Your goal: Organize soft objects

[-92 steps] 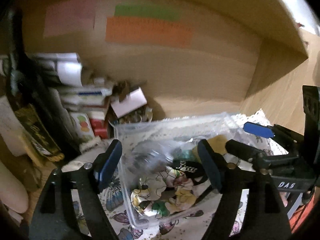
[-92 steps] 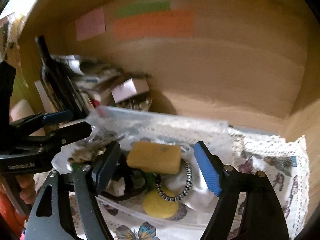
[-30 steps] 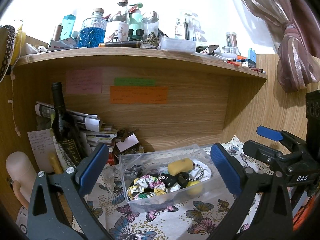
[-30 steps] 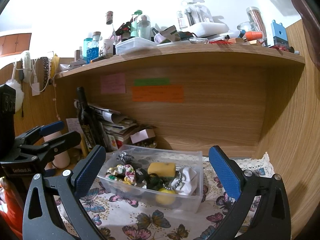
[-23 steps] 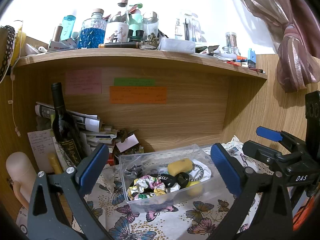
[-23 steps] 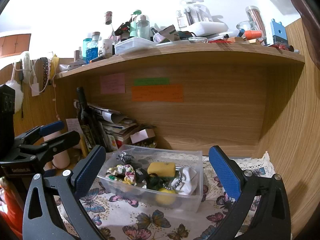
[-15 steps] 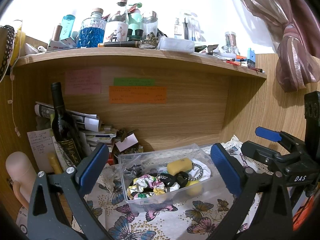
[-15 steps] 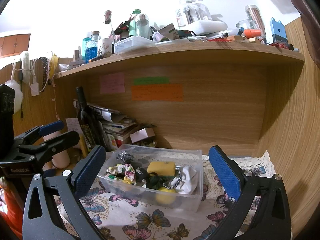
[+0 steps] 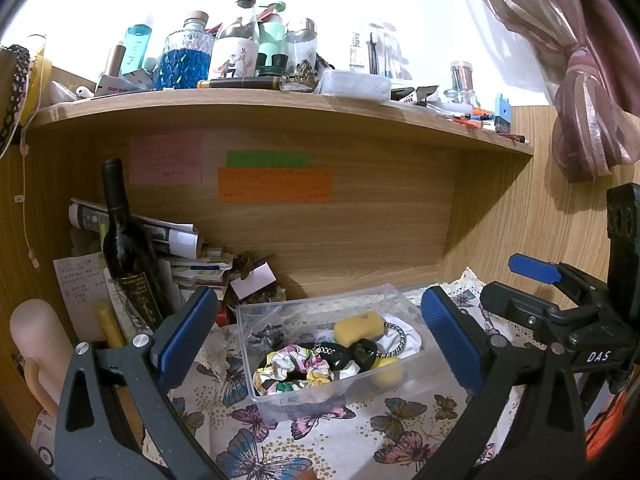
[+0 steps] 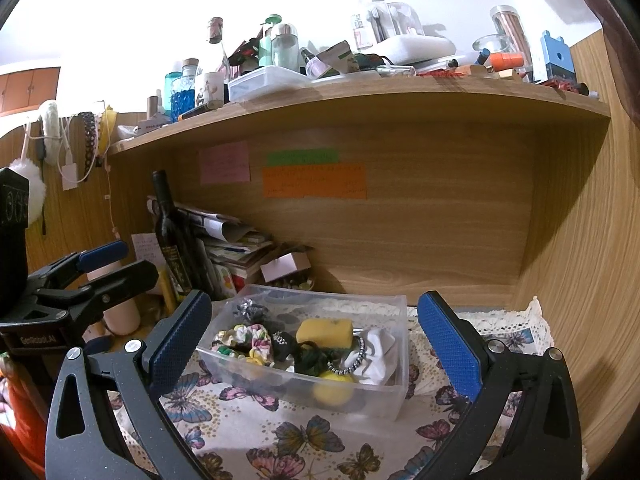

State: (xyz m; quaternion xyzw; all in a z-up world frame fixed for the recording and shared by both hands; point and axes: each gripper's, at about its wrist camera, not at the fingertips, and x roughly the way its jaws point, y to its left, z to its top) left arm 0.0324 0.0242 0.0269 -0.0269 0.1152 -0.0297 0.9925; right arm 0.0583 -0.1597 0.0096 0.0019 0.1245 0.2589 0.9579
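Note:
A clear plastic bin point(image 9: 256, 320) point(image 10: 396, 384) stands on a butterfly-print cloth point(image 9: 320, 440) under a wooden shelf. In it lie a yellow sponge point(image 9: 354, 326) point(image 10: 324, 332), a floral scrunchie point(image 9: 294, 366) point(image 10: 244, 338), dark scrunchies, a beaded band, a white cloth and a yellow round pad point(image 10: 332, 390). My left gripper point(image 9: 320, 340) is open and empty, held back in front of the bin. My right gripper point(image 10: 316, 340) is open and empty, also back from the bin. Each gripper shows at the edge of the other's view.
A dark wine bottle point(image 9: 124, 248) point(image 10: 172, 240) and a stack of papers and magazines point(image 10: 228, 240) stand left of the bin. A pale cylinder point(image 9: 40, 344) is at far left. The shelf top point(image 9: 280, 100) is crowded with bottles. Wooden walls close the back and right.
Three seconds ago both grippers were close over the bin; since then they have drawn back. In the last second nothing visibly moved.

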